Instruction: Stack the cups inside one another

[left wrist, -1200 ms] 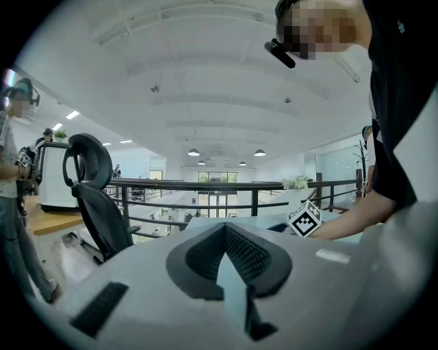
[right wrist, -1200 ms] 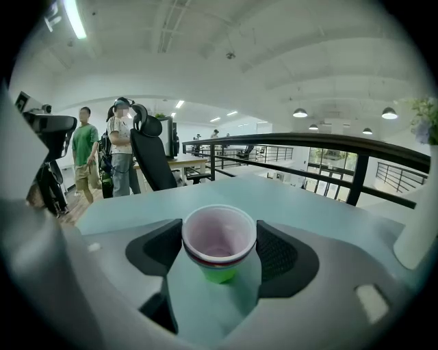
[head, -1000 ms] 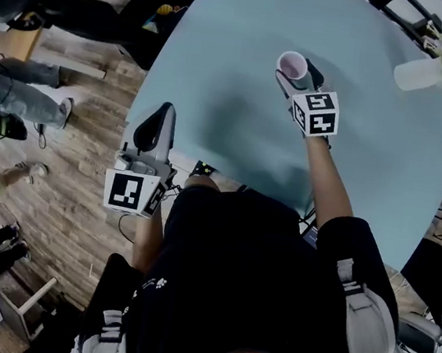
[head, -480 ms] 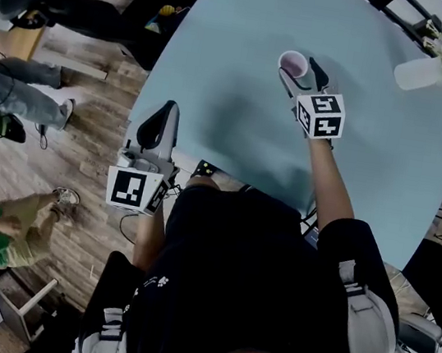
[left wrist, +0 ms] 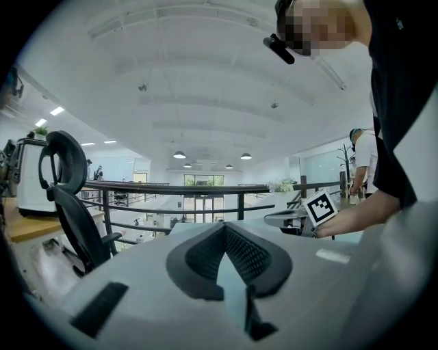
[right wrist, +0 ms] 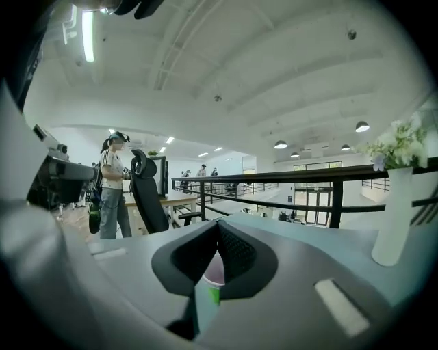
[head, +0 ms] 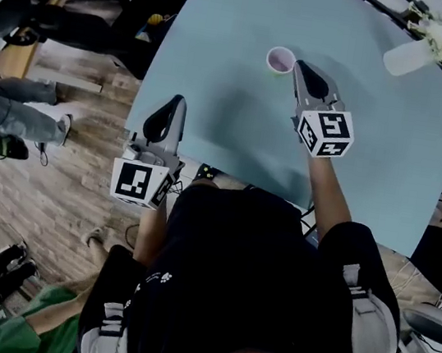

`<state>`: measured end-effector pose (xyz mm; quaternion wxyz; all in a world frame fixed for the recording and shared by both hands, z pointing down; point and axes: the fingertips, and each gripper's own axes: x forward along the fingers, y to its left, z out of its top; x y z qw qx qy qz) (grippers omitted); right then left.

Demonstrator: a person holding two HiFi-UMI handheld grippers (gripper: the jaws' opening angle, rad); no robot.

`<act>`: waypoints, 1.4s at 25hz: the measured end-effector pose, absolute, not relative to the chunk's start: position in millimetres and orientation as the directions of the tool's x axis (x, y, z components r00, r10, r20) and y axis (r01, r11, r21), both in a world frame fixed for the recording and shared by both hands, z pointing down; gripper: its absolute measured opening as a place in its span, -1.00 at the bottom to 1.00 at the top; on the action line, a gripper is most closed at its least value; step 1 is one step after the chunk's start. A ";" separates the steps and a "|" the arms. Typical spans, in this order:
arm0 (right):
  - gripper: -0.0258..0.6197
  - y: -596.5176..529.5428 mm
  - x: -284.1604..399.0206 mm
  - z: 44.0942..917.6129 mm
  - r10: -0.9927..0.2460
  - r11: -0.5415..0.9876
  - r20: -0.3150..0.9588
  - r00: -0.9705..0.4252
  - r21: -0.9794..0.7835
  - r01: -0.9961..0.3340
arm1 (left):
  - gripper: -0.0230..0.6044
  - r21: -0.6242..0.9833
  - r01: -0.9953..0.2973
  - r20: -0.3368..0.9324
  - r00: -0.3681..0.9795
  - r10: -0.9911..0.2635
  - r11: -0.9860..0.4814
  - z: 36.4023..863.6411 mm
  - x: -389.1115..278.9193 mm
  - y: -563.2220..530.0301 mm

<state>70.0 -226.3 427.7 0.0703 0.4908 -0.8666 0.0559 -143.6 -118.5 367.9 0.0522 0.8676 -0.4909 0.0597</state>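
A pink cup (head: 280, 60) stands upright on the light blue table (head: 222, 64), far from me. My right gripper (head: 299, 64) hovers just right of it, jaws shut, with nothing between them. Through the gap under its closed tips (right wrist: 219, 224), the right gripper view shows the cup (right wrist: 212, 275) with a green part below its pink rim. Over the table's near left edge, my left gripper (head: 180, 100) is shut and empty, its tips (left wrist: 224, 225) meeting. The right gripper (left wrist: 284, 217) also shows in the left gripper view.
A white vase of flowers (head: 410, 56) stands at the table's far right, and also shows as a vase (right wrist: 393, 219) in the right gripper view. Black office chairs (head: 141, 1) stand beyond the left edge. People stand on the wooden floor (head: 62, 180) at left.
The right gripper's open jaws stood around the cup; now they have drawn back and up, to its right, and shut. The cup stays on the table. The left gripper barely moved.
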 end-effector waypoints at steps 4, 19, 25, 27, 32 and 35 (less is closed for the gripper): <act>-0.89 -205.6 77.4 411.8 -0.856 0.496 0.134 -0.499 -0.060 -0.866 | -0.95 0.034 -0.830 0.151 0.554 -0.819 -0.556 364.7 -126.4 -124.0; -0.89 -147.0 98.3 404.7 -0.884 0.443 0.107 -0.455 -0.124 -0.888 | -0.95 0.038 -0.737 0.150 0.672 -0.725 -0.675 367.9 -68.4 -135.5; -0.89 -143.8 99.2 402.5 -0.888 0.437 0.114 -0.446 -0.097 -0.894 | -0.95 0.043 -0.721 0.144 0.690 -0.710 -0.692 367.3 -63.8 -138.1; -0.89 -142.4 99.4 402.7 -0.889 0.434 0.115 -0.444 -0.099 -0.895 | -0.95 0.043 -0.716 0.146 0.694 -0.705 -0.697 367.4 -62.5 -137.7; -0.89 -138.7 98.8 402.0 -0.891 0.428 0.117 -0.438 -0.098 -0.898 | -0.95 0.034 -0.705 0.141 0.705 -0.695 -0.708 367.4 -61.6 -136.0; -0.89 -137.6 98.4 399.4 -0.893 0.427 0.115 -0.436 -0.097 -0.899 | -0.95 0.033 -0.699 0.138 0.711 -0.690 -0.714 365.9 -60.5 -136.2</act>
